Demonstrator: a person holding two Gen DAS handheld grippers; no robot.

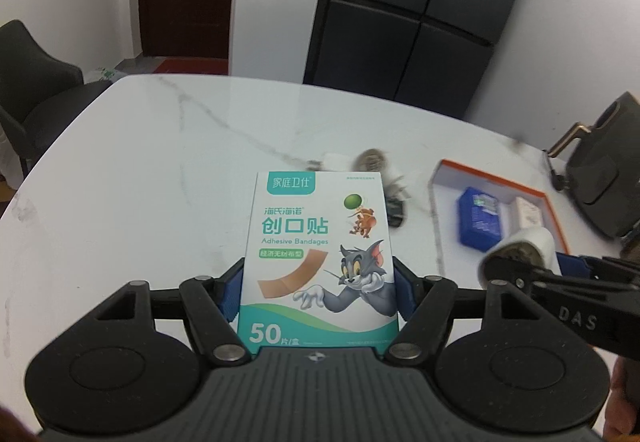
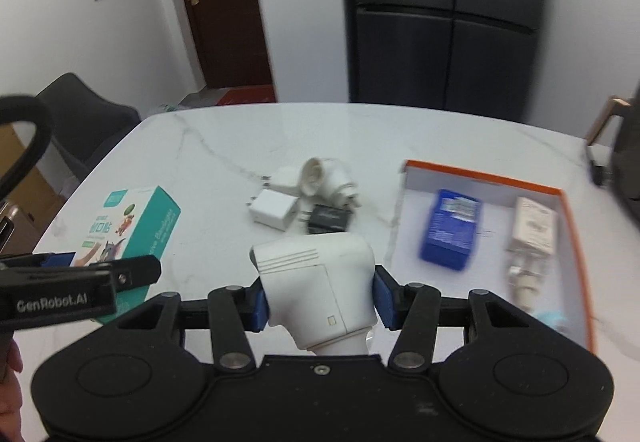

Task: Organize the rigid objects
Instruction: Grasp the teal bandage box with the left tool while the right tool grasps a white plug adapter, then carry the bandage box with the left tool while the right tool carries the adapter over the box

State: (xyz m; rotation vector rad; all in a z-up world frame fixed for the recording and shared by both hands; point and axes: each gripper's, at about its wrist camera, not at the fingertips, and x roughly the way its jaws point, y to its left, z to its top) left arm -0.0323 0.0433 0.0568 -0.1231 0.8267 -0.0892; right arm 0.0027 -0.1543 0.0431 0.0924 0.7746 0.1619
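Above the white table (image 2: 200,146), we hold the bandage box (image 1: 318,254) tight in our left gripper (image 1: 318,296) and the white plug adapter (image 2: 320,282) in our right gripper (image 2: 318,300), and should lower each gently into the orange-edged tray (image 2: 576,242) beside the blue box (image 2: 450,228).

one bandage box (image 2: 132,230) left of right gripper (image 2: 318,300); one white adapter (image 2: 320,282) in it; four chargers ahead; one tray (image 2: 492,178) right, two boxes inside; two chairs.
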